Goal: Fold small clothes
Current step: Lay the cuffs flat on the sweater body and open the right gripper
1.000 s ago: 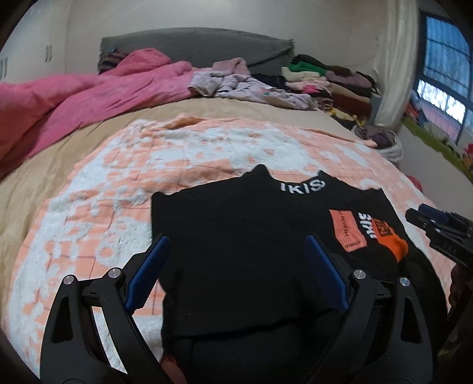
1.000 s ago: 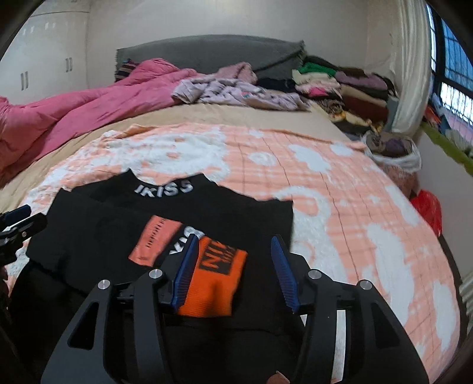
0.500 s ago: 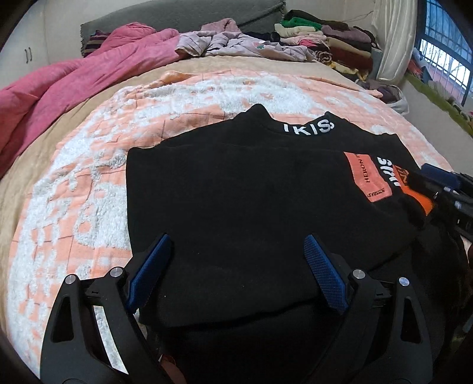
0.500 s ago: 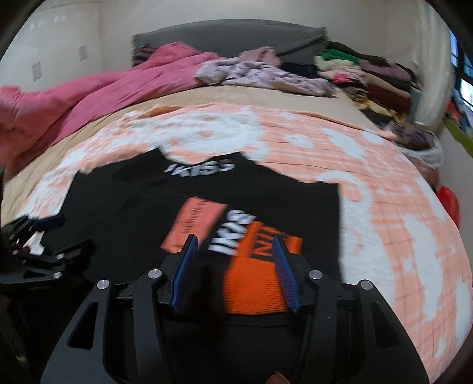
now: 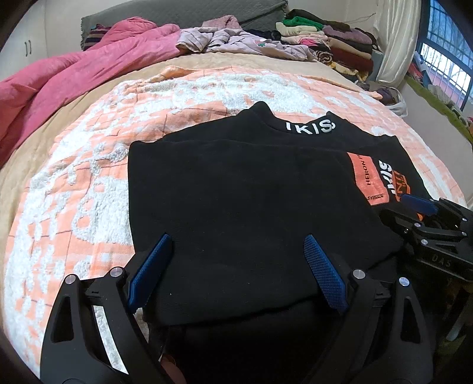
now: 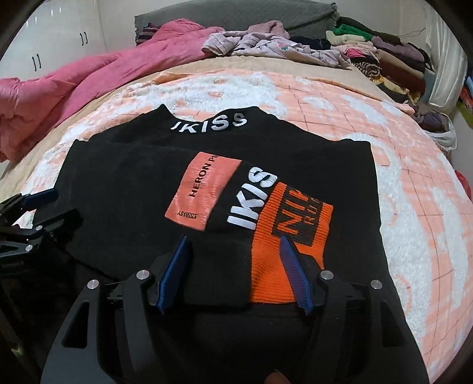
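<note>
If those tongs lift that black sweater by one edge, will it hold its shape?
Probably not. The black sweater looks like soft knit lying in limp folded layers, so it should droop and unfold. Its ribbed orange cuff would likely dangle. It seems unlikely to slip on the fuzzy blanket.

We see a bed covered by an orange-and-white blanket, with a grey headboard against a pale wall. White cupboard doors stand at left; daylight enters a barred window beside a pale curtain.
</note>
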Available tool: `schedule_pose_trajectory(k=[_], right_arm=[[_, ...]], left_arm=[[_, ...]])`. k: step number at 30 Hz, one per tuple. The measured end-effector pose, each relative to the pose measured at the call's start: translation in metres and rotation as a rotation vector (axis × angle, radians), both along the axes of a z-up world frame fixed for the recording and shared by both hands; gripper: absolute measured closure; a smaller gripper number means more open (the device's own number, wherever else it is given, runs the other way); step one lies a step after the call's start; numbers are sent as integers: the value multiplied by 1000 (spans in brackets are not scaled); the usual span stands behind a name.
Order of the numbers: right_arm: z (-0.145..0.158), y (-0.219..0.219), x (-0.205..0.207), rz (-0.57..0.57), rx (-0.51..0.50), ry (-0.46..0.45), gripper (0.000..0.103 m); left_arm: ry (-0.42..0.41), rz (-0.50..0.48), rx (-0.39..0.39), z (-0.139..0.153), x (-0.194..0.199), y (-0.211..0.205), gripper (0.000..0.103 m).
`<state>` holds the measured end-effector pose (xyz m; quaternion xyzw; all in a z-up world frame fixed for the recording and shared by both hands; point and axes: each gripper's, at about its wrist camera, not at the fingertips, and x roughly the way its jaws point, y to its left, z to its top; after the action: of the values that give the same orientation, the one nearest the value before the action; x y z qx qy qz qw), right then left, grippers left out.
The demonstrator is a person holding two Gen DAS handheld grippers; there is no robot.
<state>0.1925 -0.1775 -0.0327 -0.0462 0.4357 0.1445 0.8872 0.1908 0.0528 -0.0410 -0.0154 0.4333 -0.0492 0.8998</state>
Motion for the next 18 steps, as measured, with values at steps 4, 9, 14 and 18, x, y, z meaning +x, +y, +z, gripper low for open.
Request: schedule_pose_trajectory(k=[4,9,14,18], right_arm=[[4,-6,-7,-10,26,-5,41],[9,-9,-12,-17,34,-12,38],[12,-10,-16,-22,34,-21,32],[14,-10,-17,-27,40,-27,24]], left_arm=[[-1,0,0,0,0,0,19],[0,0,-1,0,0,0,19],[0,0,-4,1,0,0,19],[-12,6,-17,5,-2,1,19]])
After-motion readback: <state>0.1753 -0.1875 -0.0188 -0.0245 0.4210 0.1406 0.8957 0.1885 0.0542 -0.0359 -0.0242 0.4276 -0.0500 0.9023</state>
